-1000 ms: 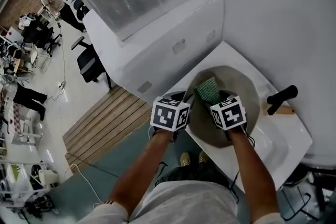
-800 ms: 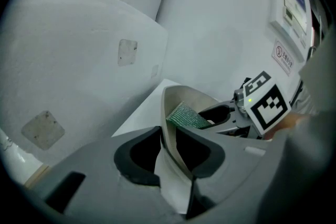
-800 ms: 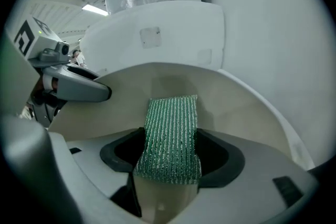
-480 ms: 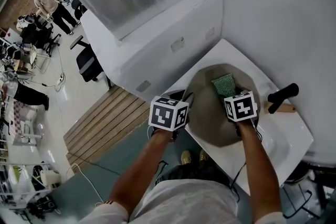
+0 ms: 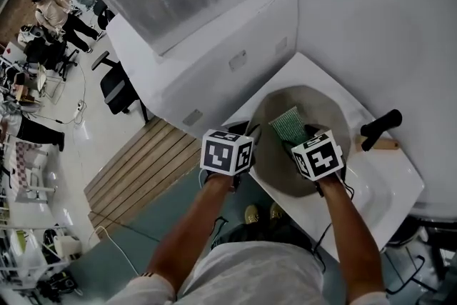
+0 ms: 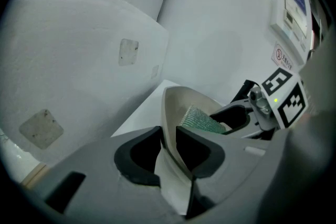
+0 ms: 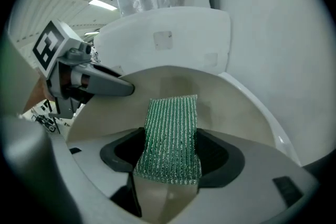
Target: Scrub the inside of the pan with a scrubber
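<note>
A round pan with a pale beige inside [image 5: 328,111] lies tilted in a white basin [image 5: 385,182]. My left gripper [image 5: 251,133] is shut on the pan's left rim [image 6: 167,107], one jaw inside the wall and one outside. My right gripper [image 5: 294,139] is shut on a green mesh scrubber [image 5: 288,123], which lies flat against the pan's inner surface [image 7: 231,107]. In the right gripper view the scrubber [image 7: 170,134] sticks forward from between the jaws, and the left gripper [image 7: 105,84] shows at the rim. The left gripper view shows the scrubber [image 6: 202,119] in the pan.
A black bar with a wooden piece [image 5: 382,128] stands at the basin's right edge. A white wall and a white block [image 5: 214,53] rise right behind the basin. Wooden slats [image 5: 136,168] and an open floor with people and chairs lie to the left.
The right gripper carried the scrubber to the right across the pan's inside, then back to the left and nearer. The left gripper kept its hold on the rim.
</note>
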Demonstrator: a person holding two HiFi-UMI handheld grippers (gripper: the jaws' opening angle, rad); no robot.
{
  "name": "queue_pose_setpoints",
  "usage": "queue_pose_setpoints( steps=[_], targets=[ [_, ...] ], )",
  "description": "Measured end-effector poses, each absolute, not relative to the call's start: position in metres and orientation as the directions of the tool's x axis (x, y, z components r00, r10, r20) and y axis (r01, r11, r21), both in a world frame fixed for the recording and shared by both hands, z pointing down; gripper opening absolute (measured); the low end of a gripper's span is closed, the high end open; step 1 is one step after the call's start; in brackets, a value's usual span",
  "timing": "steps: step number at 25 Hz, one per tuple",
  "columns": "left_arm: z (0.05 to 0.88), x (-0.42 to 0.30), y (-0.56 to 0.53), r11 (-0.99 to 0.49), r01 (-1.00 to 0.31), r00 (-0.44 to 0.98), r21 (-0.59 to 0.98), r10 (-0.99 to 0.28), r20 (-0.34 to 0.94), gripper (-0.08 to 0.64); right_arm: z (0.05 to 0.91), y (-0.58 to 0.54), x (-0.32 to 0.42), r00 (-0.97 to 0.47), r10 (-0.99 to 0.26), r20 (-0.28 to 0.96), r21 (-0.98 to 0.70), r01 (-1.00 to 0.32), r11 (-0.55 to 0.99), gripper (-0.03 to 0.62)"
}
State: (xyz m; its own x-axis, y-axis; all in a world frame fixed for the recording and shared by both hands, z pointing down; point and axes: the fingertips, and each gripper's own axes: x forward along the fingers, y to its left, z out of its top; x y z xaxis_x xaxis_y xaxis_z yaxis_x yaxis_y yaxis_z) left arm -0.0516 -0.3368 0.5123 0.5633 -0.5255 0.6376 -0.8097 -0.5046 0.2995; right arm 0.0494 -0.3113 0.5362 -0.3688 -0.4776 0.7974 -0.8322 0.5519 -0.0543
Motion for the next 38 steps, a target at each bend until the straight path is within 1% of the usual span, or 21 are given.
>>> queue_pose_setpoints(
  steps=[5,11,22,30,33,38],
  targets=[
    [0.512,-0.052,-0.337,-0.506,-0.809,0.565,0.3,-0.525,0.637,0.103,0.544,-0.297,0.02,-0.409,-0.425,0.808,-0.098,-0.804,0.587,0.304],
    [0.511,-0.053,-0.338,-0.506,-0.808,0.566,0.302,-0.528,0.633,0.103,0.558,-0.291,0.011,-0.403,-0.388,0.829,-0.121,-0.807,0.579,0.304],
    [0.51,-0.053,-0.338,-0.508,-0.808,0.566,0.299,-0.527,0.633,0.103,0.572,-0.301,0.073,-0.248,-0.399,0.883,-0.025,-0.873,0.486,0.304],
    [0.51,-0.053,-0.337,-0.51,-0.807,0.567,0.297,-0.528,0.632,0.103,0.563,-0.3,0.104,-0.184,-0.425,0.886,0.035,-0.889,0.457,0.304],
    [0.51,-0.053,-0.337,-0.511,-0.807,0.566,0.296,-0.528,0.633,0.103,0.552,-0.293,0.097,-0.214,-0.429,0.878,0.025,-0.873,0.487,0.304],
    [0.511,-0.053,-0.338,-0.51,-0.808,0.565,0.295,-0.53,0.632,0.103,0.529,-0.273,0.054,-0.382,-0.401,0.833,-0.126,-0.835,0.535,0.304]
  ],
)
